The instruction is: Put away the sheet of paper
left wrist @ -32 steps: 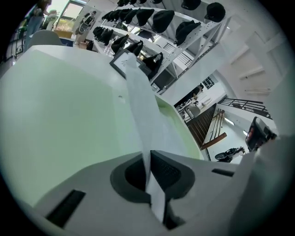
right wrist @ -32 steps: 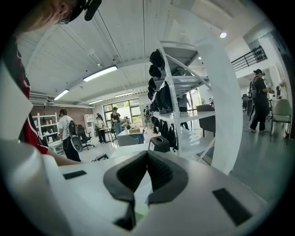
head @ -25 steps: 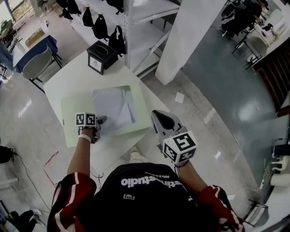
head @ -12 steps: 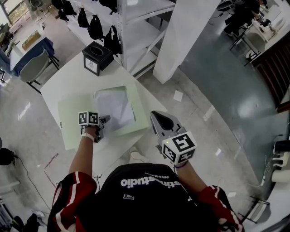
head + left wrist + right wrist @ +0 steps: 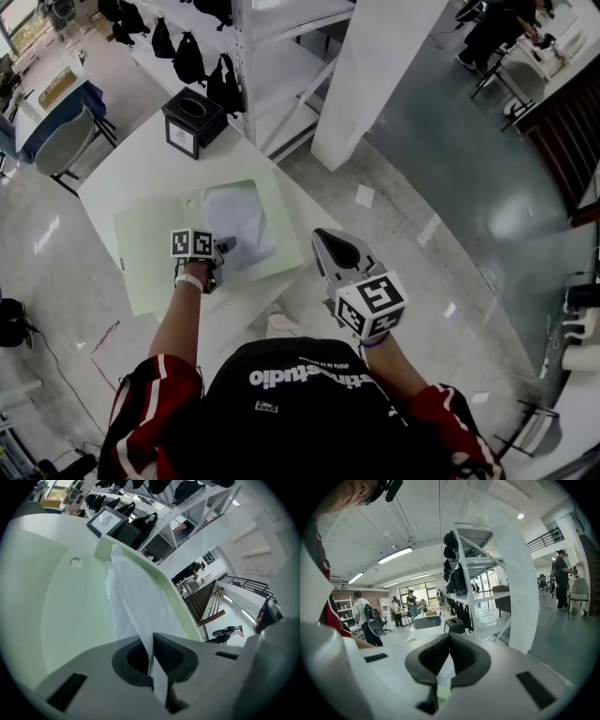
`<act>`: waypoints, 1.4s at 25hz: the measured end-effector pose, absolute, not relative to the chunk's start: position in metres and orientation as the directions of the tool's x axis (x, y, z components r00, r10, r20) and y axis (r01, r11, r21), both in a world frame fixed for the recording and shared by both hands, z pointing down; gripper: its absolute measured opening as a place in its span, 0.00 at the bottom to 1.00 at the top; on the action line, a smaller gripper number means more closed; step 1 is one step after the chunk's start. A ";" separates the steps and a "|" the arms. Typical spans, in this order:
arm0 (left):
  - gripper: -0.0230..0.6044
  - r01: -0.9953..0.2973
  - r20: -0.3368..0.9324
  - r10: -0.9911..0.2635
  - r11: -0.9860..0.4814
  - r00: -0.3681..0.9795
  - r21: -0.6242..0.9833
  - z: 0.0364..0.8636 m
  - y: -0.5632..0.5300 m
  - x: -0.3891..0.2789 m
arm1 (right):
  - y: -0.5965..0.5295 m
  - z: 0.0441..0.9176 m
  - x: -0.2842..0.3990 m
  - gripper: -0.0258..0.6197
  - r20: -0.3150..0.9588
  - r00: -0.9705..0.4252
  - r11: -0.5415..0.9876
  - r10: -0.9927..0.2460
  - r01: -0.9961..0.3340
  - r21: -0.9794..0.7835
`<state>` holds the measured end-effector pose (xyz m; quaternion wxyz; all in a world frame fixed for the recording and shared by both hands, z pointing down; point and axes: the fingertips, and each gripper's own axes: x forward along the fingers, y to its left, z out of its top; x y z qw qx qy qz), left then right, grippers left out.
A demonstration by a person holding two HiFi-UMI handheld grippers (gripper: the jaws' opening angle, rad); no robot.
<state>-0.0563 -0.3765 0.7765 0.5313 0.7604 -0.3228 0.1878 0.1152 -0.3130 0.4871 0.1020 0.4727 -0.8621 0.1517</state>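
Paper sheet [image 5: 136,592] pinched in left gripper [image 5: 153,641] over green mat [image 5: 150,253].

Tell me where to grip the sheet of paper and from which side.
Pinch the sheet of paper at its near edge, coming in low from the person's side, where the left claw is shut on it. It lies thin and mostly flat on the green folder, so only an edge fits between the jaws.
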 end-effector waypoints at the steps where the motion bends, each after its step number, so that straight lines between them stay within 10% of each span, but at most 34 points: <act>1: 0.05 -0.689 0.625 -0.296 -0.230 0.722 0.687 0.776 -0.378 -0.055 | -0.314 0.487 0.115 0.04 0.320 -0.533 0.508 -0.783 -0.845 -0.165; 15: 0.05 -0.753 0.697 -0.296 -0.350 0.654 0.557 0.776 -0.381 -0.053 | -0.325 0.508 0.126 0.04 0.356 -0.494 0.478 -0.793 -0.867 -0.139; 24: 0.36 -0.776 0.768 -0.299 -0.509 0.566 0.374 0.770 -0.376 -0.060 | -0.321 0.508 0.125 0.04 0.359 -0.485 0.465 -0.797 -0.873 -0.145; 35: 0.38 -0.812 0.779 -0.345 -0.478 0.523 0.334 0.765 -0.372 -0.097 | -0.314 0.509 0.118 0.04 0.358 -0.476 0.456 -0.803 -0.878 -0.143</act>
